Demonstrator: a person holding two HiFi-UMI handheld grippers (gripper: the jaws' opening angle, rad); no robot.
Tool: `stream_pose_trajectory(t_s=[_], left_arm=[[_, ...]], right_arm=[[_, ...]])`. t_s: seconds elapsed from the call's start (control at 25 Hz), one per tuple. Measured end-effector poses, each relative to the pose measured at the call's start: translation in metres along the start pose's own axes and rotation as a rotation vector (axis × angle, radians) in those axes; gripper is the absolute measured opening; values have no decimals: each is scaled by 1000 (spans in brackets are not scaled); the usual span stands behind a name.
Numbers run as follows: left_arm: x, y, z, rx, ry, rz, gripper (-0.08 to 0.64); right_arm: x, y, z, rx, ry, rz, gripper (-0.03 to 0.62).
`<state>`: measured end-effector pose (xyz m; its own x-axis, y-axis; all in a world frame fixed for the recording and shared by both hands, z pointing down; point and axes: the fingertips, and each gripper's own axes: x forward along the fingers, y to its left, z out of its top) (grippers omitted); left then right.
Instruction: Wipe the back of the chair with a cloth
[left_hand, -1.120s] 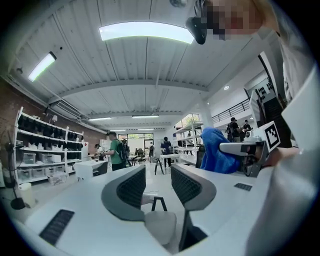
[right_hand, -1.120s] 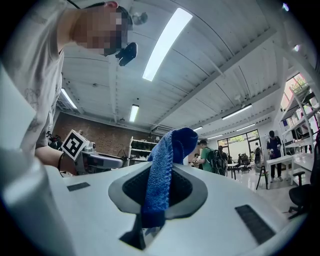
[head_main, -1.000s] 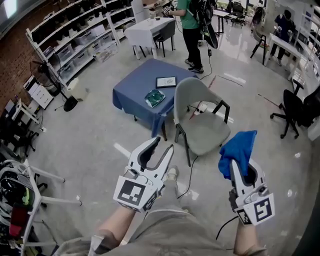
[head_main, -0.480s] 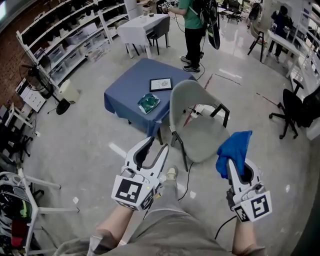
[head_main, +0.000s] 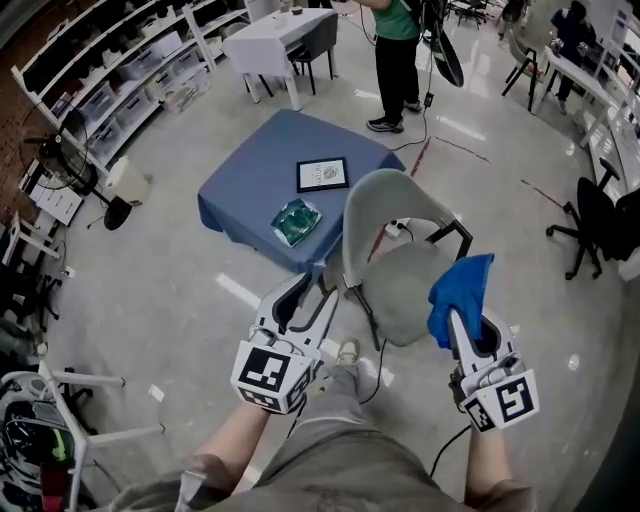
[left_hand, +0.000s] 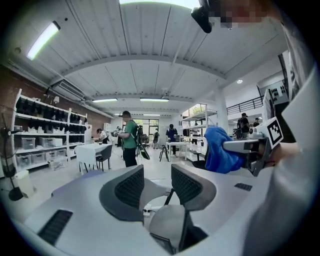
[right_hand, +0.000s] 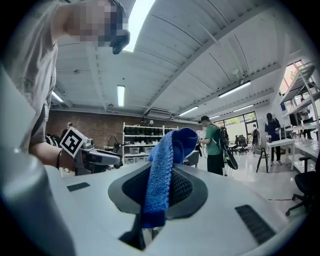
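A grey shell chair (head_main: 385, 215) on black legs stands by the blue table, its back curving toward me. My right gripper (head_main: 466, 322) is shut on a blue cloth (head_main: 458, 292), held over the chair's seat edge on the right. In the right gripper view the cloth (right_hand: 161, 167) hangs pinched between the pads and hides the gap of that gripper (right_hand: 162, 189). My left gripper (head_main: 318, 293) is open and empty, just left of the chair's front leg. In the left gripper view its jaws (left_hand: 157, 187) stand apart, with the cloth (left_hand: 219, 150) off to the right.
A low table under a blue cover (head_main: 250, 175) holds a framed tablet (head_main: 322, 174) and a green packet (head_main: 295, 220). A person (head_main: 397, 50) stands beyond it by a white table (head_main: 280, 40). Shelves (head_main: 110, 90) line the left; an office chair (head_main: 600, 215) stands right.
Both grippers have moved forward and lower toward the chair, which now sits closer in the head view. The cloth stays in the right gripper; the left jaws stay equally wide.
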<state>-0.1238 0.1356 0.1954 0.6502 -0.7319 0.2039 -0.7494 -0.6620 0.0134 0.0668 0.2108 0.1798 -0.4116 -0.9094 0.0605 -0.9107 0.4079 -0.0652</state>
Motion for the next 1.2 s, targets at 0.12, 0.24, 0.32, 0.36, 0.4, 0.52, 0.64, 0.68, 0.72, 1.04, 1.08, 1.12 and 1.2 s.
stream_pose_trajectory(t_s=[0.12,0.24,0.32,0.36,0.4,0.52,0.64,0.68,0.72,1.04,1.08,1.12,1.2], left_arm=[[35,25,-11,-12,46,-12,176],[70,52,-23,-39,89,-23,176],[92,67,-32,-53,116,-33,176],[104,74,-38,-55,129,-39,176],[115,80,-43,-55,143,-45,176],[146,99,-62,-56,178,-57,178],[172,116,-81,-60,194,-59,178],[180,121,-88,-61,200,-62,178],[188,124,-94,-62,210,-68,178],[244,134,-156,-89,300,-79,192],[248,136,-164,-88,312,-75,192],[252,137,-171,-89,325,-70,192],[259,140,-182,-94,347,-55,198]], right_arm=[[38,-18,-7,15,27,-10,74],[79,-35,-15,23,54,-12,74],[106,-45,-23,25,76,-13,74],[118,-50,-28,27,86,-14,74],[131,-55,-34,29,95,-16,74],[167,-69,-54,38,116,-22,74],[198,-81,-78,42,131,-26,74],[207,-86,-86,44,137,-29,74],[216,-90,-94,47,145,-31,74],[276,-115,-153,30,200,24,74],[282,-115,-159,29,202,33,74],[287,-116,-165,28,205,43,74],[299,-117,-177,27,213,69,74]])
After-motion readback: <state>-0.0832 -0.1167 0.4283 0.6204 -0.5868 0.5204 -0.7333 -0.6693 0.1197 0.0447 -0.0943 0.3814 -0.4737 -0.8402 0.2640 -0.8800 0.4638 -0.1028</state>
